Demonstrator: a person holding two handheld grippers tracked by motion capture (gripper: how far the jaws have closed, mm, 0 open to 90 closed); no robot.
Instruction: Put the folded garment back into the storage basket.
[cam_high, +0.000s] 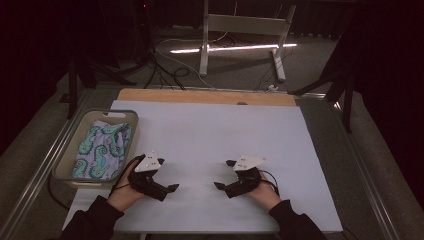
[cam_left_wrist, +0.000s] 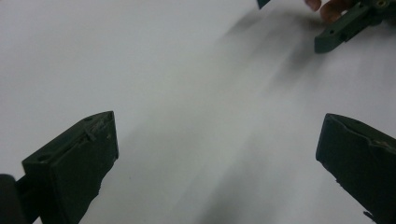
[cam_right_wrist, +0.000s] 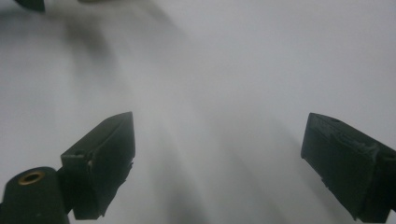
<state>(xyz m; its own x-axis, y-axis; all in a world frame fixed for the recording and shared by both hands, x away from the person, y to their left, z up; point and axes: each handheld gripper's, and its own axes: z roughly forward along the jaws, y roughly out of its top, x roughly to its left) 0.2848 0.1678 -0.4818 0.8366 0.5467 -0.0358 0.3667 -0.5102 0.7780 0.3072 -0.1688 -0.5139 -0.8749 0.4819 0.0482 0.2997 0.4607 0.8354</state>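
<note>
On the tabletop (cam_high: 210, 135), left gripper (cam_high: 167, 176) and right gripper (cam_high: 222, 174) rest with jaws spread, empty; next move likely reaches the patterned cloth (cam_high: 102, 150) in the basket (cam_high: 67, 160).

White sheet (cam_high: 210, 130) spreads under and ahead of the left gripper (cam_high: 167, 174) and right gripper (cam_high: 224, 174). Wooden strip (cam_high: 200, 96) well ahead of both. Farther off: white frame (cam_high: 242, 24), black cables (cam_high: 167, 70), grey floor (cam_high: 310, 65).
</note>
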